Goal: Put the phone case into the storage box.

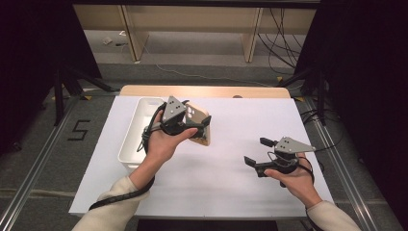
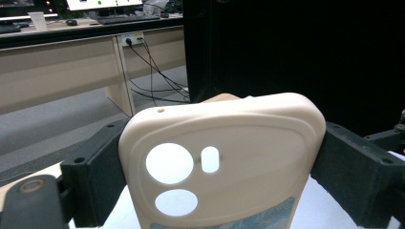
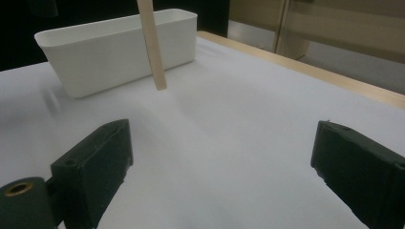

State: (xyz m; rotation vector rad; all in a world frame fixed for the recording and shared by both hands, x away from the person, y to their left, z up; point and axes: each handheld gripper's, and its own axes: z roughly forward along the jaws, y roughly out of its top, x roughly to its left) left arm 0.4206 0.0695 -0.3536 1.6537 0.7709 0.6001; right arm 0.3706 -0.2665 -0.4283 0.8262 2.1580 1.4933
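white plastic forms the long open bin (image 1: pixel 136 134) that is seen at the left of the table (image 1: pixel 231 187) in the high view, lying lengthwise on the white sheet. just beside its right wall the left gripper (image 1: pixel 195 129) is held up in the person's left hand (image 1: pixel 161 144), with the grey three-cornered plate on top. a cream phone case (image 1: pixel 199 126) is pinched between its two black jaws, one jaw pressed against each long edge. in the left gripper view the phone case (image 2: pixel 224 162) is seen from the back, standing upright between the jaws, with two round camera cut-outs and a small oblong one at its left half and a patch of teal pattern at its bottom edge. its upper part rises above the jaws, and its lower end is lifted off the sheet, as the thin cream edge (image 3: pixel 153 45) in the right gripper view hangs just above the white surface in front of the bin (image 3: pixel 114 47).

farther right, well apart from the case, the right gripper (image 1: pixel 255 151) is held low over the sheet by the right hand (image 1: pixel 293 178). its jaws are spread wide and nothing is held between them; in the right gripper view only bare white sheet lies between the two black jaws. a strip of bare wood is seen along the far edge of the table.
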